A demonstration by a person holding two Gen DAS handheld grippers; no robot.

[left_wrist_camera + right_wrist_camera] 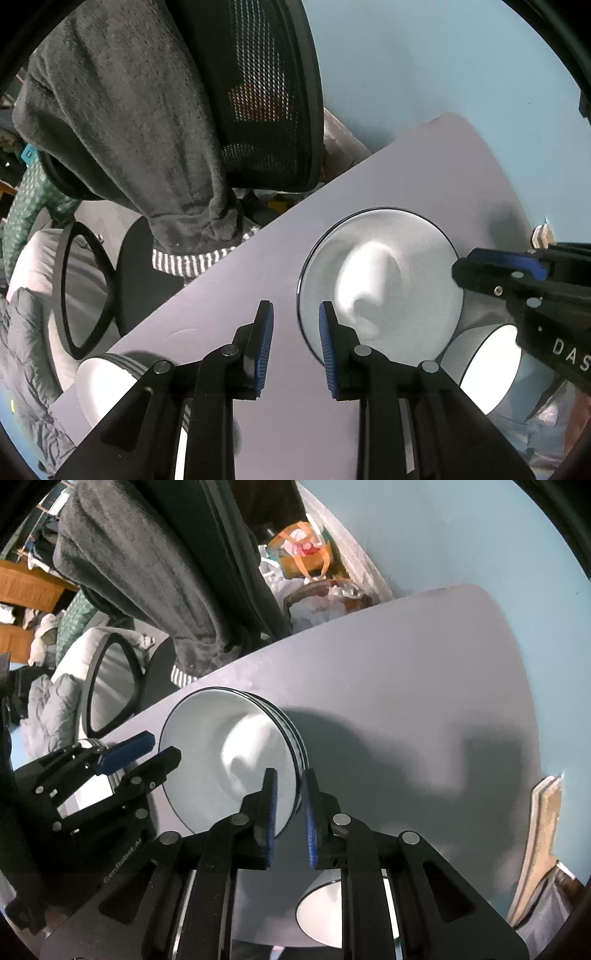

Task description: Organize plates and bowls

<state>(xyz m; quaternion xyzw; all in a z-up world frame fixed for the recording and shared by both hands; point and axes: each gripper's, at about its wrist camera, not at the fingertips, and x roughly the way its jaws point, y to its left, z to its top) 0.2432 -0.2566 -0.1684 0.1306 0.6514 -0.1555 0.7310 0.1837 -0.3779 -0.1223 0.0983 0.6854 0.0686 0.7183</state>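
A stack of white plates with dark rims (384, 273) (229, 760) lies on the pale grey table (406, 177). My left gripper (295, 339) is open and empty, its right finger over the plate's near edge. My right gripper (290, 812) is open with its jaws either side of the stack's rim; it also shows in the left wrist view (498, 273). A white bowl (107, 391) sits at the table's left edge under the left gripper. Another white bowl (487, 369) (321, 908) sits near the right gripper.
A black mesh office chair (258, 92) draped with a grey blanket (129, 129) stands beside the table's left edge. The blue wall (443, 55) runs behind the table. An orange bag (303, 554) and clutter lie on the floor beyond.
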